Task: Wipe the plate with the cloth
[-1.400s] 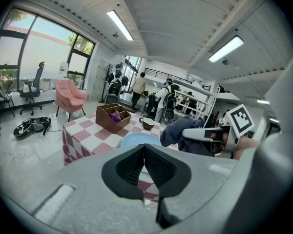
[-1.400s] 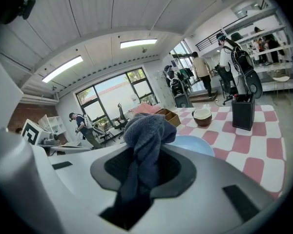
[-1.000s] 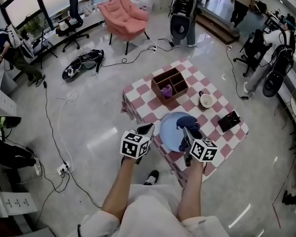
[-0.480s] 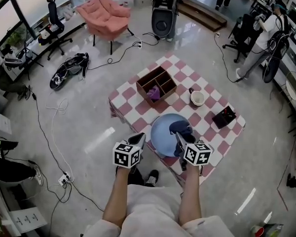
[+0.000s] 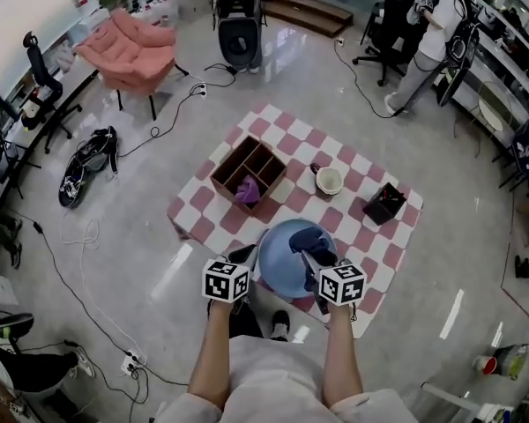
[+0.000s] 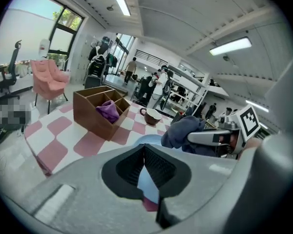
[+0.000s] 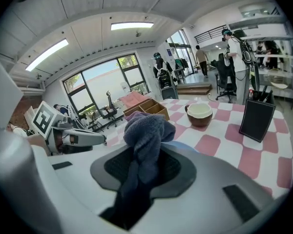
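- Holding the cloth (image 7: 145,130) bunched, the right tongs (image 7: 142,167) are clamped on it, with the wad sticking out past their tips.
- The left tongs (image 6: 144,152) are narrowed to a sliver, with the blue plate (image 5: 280,263) rim between them, seemingly pinched to steady it.
- The plate lies on the surface (image 5: 353,170) just ahead of both tongs.
- The cloth hangs over the plate's right half; contact is unclear.
- Wiping looks barely begun, and most of the plate is left.
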Demonstrator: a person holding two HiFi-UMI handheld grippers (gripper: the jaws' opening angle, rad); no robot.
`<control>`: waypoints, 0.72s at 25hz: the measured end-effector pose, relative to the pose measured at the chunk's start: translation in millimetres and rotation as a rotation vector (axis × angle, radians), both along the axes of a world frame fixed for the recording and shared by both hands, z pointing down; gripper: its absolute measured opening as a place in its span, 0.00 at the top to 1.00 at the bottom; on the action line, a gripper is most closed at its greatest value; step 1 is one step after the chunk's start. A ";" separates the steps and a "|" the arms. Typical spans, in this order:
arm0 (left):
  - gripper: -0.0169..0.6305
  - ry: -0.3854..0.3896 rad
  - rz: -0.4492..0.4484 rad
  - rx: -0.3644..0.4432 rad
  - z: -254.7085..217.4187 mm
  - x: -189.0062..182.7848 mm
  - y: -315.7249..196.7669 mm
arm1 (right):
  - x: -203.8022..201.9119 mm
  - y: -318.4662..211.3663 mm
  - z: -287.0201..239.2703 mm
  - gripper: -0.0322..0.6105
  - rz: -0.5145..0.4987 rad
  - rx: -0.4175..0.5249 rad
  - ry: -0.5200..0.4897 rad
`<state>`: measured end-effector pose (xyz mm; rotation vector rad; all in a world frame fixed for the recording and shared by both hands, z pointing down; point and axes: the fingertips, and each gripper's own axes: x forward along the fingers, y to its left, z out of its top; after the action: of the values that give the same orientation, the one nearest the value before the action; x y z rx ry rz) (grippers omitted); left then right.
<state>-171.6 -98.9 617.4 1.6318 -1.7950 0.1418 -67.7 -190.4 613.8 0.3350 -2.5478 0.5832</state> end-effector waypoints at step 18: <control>0.96 -0.049 0.540 -0.053 12.7 -19.8 -99.4 | -15.0 -48.3 -1.5 0.77 0.372 -0.001 -0.002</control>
<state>-191.4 -198.3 630.1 2.0511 -1.3290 0.4700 -82.7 -238.7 612.3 0.8180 -2.5004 0.7170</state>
